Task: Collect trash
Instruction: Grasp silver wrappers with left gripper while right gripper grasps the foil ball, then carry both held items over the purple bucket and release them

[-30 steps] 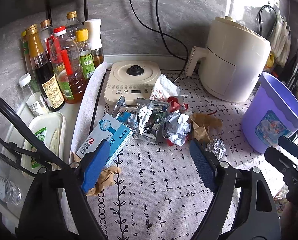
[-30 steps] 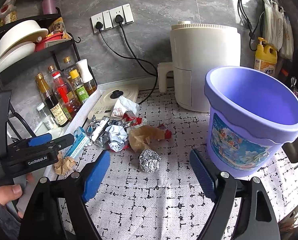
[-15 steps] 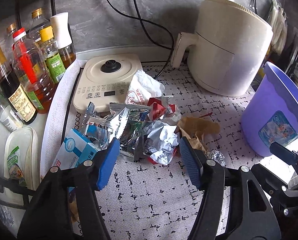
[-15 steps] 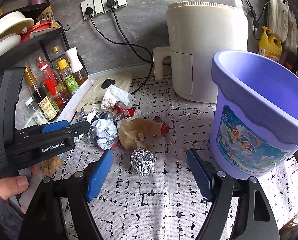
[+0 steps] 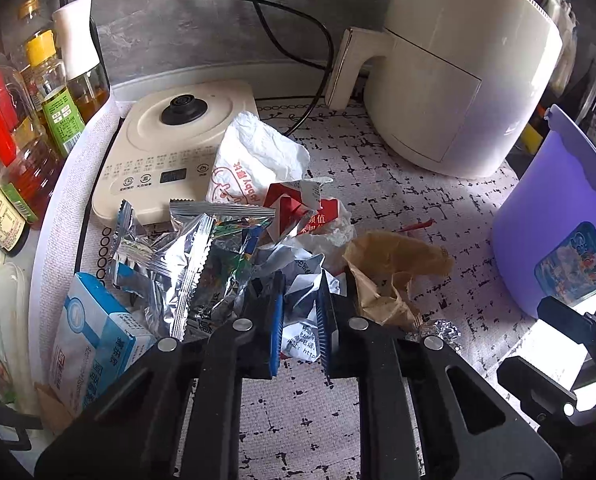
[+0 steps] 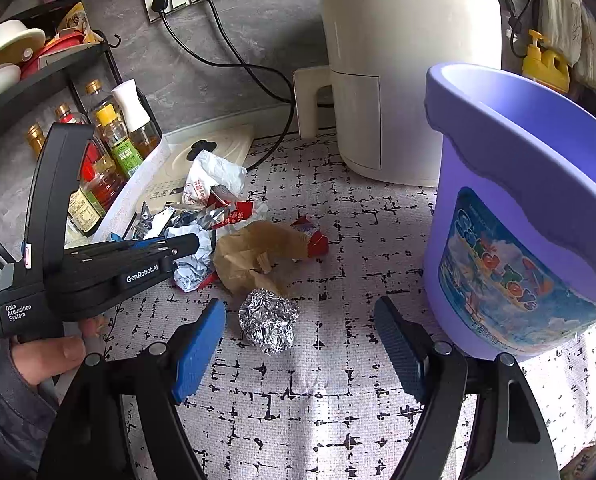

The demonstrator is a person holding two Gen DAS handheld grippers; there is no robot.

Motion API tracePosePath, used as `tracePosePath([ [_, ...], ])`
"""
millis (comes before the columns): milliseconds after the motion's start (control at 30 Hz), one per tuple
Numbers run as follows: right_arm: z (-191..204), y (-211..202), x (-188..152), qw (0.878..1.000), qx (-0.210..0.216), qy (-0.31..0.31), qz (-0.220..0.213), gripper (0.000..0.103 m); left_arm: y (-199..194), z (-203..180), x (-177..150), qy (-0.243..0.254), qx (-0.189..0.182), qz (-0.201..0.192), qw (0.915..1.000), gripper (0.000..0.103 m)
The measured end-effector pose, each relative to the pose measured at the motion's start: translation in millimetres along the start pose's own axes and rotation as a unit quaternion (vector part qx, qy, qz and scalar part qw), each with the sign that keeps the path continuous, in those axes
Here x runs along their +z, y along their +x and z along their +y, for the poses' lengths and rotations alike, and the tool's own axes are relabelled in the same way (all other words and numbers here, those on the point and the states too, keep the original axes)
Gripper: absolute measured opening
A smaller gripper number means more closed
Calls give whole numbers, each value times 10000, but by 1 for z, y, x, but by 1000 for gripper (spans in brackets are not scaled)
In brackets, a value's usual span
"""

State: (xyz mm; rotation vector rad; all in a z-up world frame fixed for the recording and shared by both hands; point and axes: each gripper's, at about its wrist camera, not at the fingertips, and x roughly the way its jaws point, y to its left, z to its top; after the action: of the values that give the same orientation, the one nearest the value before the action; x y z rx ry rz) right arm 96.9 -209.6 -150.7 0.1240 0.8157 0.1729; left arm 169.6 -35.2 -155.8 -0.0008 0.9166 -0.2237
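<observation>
A pile of trash lies on the patterned mat: silver snack wrappers (image 5: 170, 256), a red and white wrapper (image 5: 298, 204), a white bag (image 5: 254, 156), brown paper (image 5: 394, 268) and a foil ball (image 6: 268, 322). My left gripper (image 5: 300, 320) is shut on a crumpled white printed paper (image 5: 300, 328) in the pile; it also shows in the right wrist view (image 6: 192, 260). My right gripper (image 6: 298, 344) is open and empty, with the foil ball between its fingers. A purple bucket (image 6: 538, 184) stands at the right.
A cream air fryer (image 5: 458, 80) stands at the back with cords running to wall sockets. A cream induction plate (image 5: 170, 152) sits behind the pile. Oil and sauce bottles (image 5: 38, 100) line the left. A blue carton (image 5: 94, 344) lies at the left front.
My left gripper moved forward into the pile and shut on the crumpled white paper. My right gripper moved closer to the foil ball and stayed open.
</observation>
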Motion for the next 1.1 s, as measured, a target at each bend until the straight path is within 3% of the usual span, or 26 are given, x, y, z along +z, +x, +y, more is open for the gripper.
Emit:
tracePosePath([
  [533, 10, 40, -6, 9991, 279, -239, 220, 75, -41, 4, 15, -88, 207, -562, 9982, 14],
  [567, 11, 45, -9, 9989, 269, -269, 289, 71, -43, 3, 15, -84, 182, -577, 9981, 14],
  [600, 11, 49, -11, 9982, 329, -290, 408, 51, -45, 1, 14, -55, 203, -589, 9980, 14],
  [633, 11, 52, -12, 9974, 404, -290, 518, 42, -47, 0, 13, -21, 225, -601, 9979, 14],
  [1100, 0, -21, -2, 9983, 450, -127, -356, 41, -83, -32, 10, 283, 270, -963, 9946, 14],
])
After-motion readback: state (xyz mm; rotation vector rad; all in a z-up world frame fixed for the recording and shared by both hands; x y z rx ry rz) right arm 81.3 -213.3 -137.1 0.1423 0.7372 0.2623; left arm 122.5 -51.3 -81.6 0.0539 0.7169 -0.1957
